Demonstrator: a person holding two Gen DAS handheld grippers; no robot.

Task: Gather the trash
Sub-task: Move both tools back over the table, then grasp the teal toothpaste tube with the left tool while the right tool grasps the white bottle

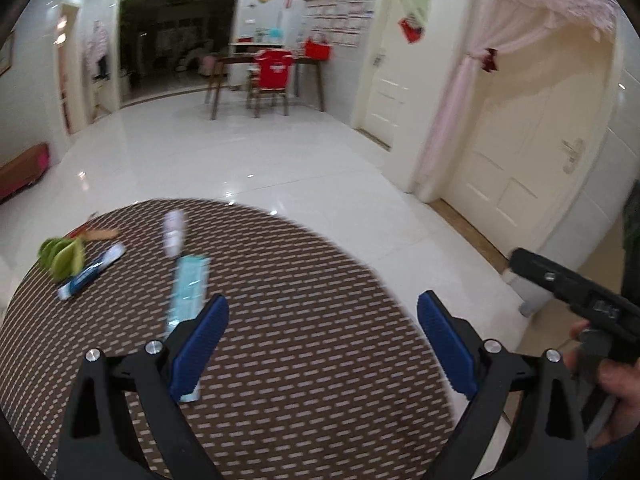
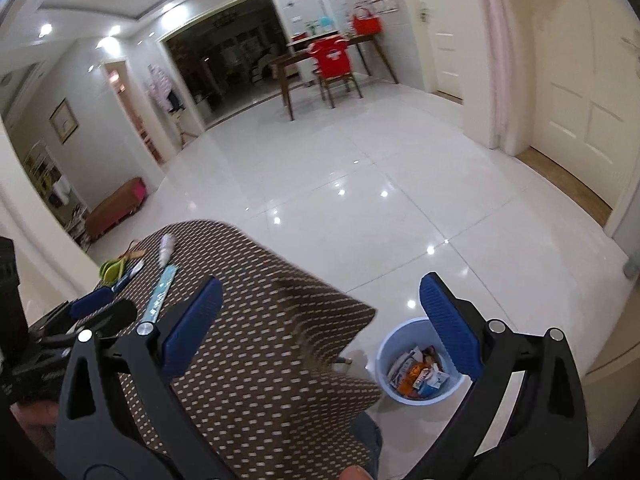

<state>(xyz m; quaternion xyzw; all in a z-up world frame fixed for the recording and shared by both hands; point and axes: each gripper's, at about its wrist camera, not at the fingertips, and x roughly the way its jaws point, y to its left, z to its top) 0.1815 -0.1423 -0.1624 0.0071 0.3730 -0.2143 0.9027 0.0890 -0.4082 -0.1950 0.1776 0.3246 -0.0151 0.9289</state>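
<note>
tablecloth: brown, white dashes, under tongs | pads: blue | box: teal, ahead-left | bucket: pale blue, below right tongs

Glossy white tile floor — wooden table, red-covered chair, cream doors.

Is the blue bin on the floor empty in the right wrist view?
No: the blue bin on the floor beside the table already holds several crumpled wrappers and packets.

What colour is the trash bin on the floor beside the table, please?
Light blue; the trash bin shows best in the right wrist view.
</note>
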